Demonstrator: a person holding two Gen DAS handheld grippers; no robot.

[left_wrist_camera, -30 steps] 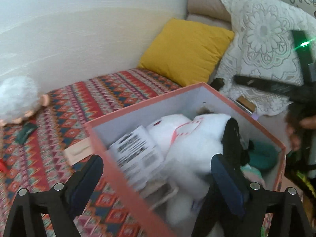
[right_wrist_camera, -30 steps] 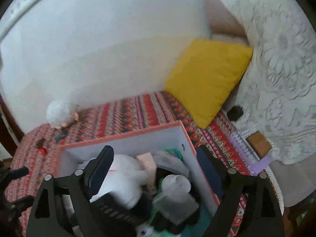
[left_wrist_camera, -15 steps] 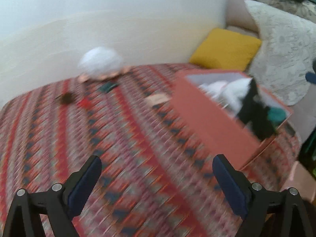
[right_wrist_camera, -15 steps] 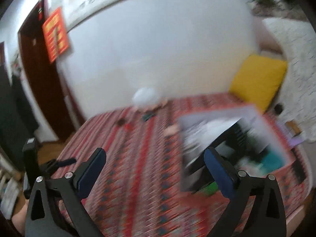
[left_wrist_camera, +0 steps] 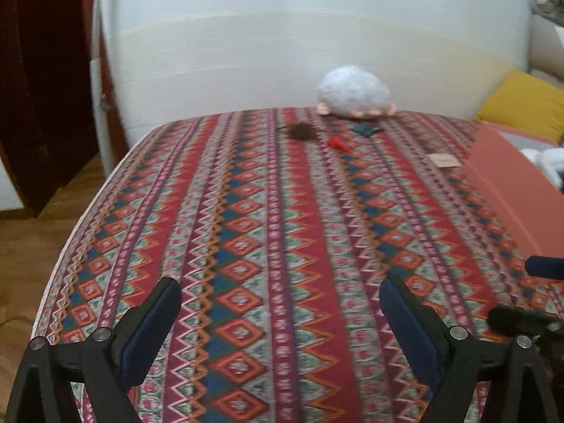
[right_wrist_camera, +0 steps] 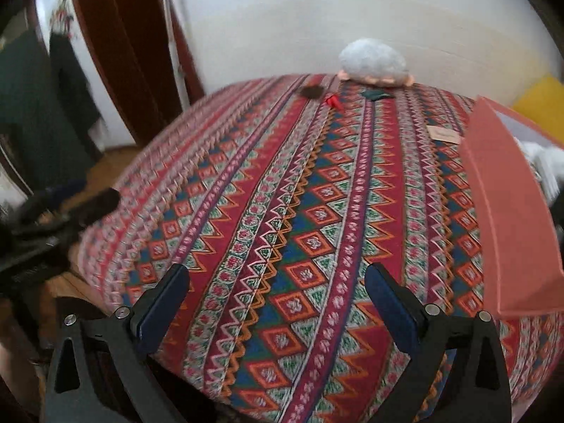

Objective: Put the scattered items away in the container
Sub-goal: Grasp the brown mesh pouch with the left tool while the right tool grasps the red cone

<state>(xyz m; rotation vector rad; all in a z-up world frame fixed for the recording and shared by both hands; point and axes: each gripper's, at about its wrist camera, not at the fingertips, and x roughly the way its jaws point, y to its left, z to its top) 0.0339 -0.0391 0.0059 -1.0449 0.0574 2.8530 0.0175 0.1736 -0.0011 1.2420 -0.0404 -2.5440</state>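
Both my left tongs (left_wrist_camera: 280,312) and right tongs (right_wrist_camera: 276,303) gape empty over the bed (left_wrist_camera: 275,211); box (right_wrist_camera: 507,218) at right.

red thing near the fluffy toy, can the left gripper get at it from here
Probably yes. The left gripper is open and empty, and only bare patterned bedspread lies between it and the small red item. It sits far off though, close to a dark tuft.
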